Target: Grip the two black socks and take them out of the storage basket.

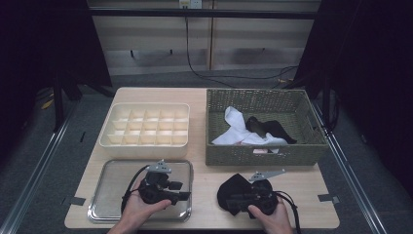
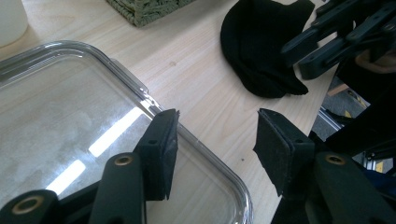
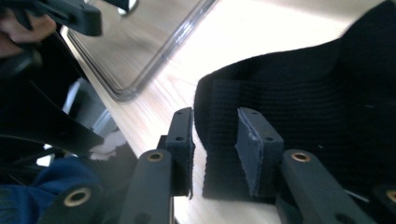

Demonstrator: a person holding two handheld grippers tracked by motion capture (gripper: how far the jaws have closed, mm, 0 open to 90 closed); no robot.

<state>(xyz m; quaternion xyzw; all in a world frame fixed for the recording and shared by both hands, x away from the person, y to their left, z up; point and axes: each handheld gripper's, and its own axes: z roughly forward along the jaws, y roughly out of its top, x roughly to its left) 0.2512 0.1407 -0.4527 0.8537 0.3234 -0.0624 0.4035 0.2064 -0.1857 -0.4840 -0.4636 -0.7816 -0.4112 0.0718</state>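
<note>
At the lower right of the high view, your right gripper (image 1: 239, 199) rests on the black knitted fabric piece (image 1: 233, 191) lying on the pale wooden table (image 1: 204, 195). Its jaws stand apart, straddling a ribbed fold without pinching it. Your left gripper (image 1: 184, 191) hangs released over the clear glass tray (image 1: 108, 195). Seat that fold deep between both pads before clamping.
</note>
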